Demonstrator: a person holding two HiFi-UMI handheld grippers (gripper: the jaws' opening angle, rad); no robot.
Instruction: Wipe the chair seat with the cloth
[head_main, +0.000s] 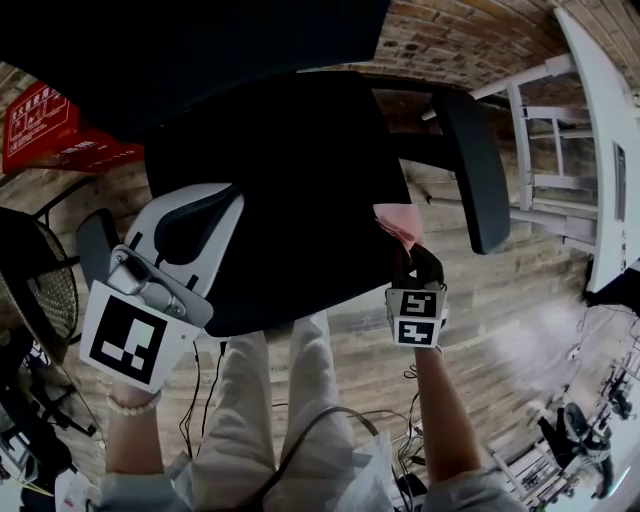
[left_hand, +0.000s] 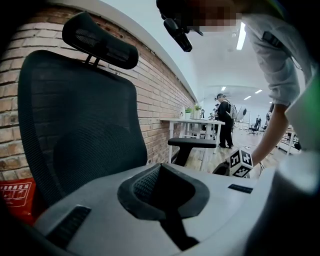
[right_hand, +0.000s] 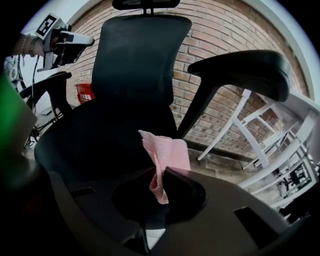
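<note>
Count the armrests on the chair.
2. One armrest stands at the right of the seat, near the right gripper with the cloth; the other at the left, near the left gripper. Both show in the right gripper view.

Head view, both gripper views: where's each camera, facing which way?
Head view: on the person's head, looking steeply down on the chair seat; both forearms, legs, left gripper, right gripper show.
Left gripper view: on the left gripper, facing the backrest; its own jaws show.
Right gripper view: on the right gripper, facing chair seat and backrest; its jaws pinch the pink cloth.
Shared: each gripper view shows the other gripper.
</note>
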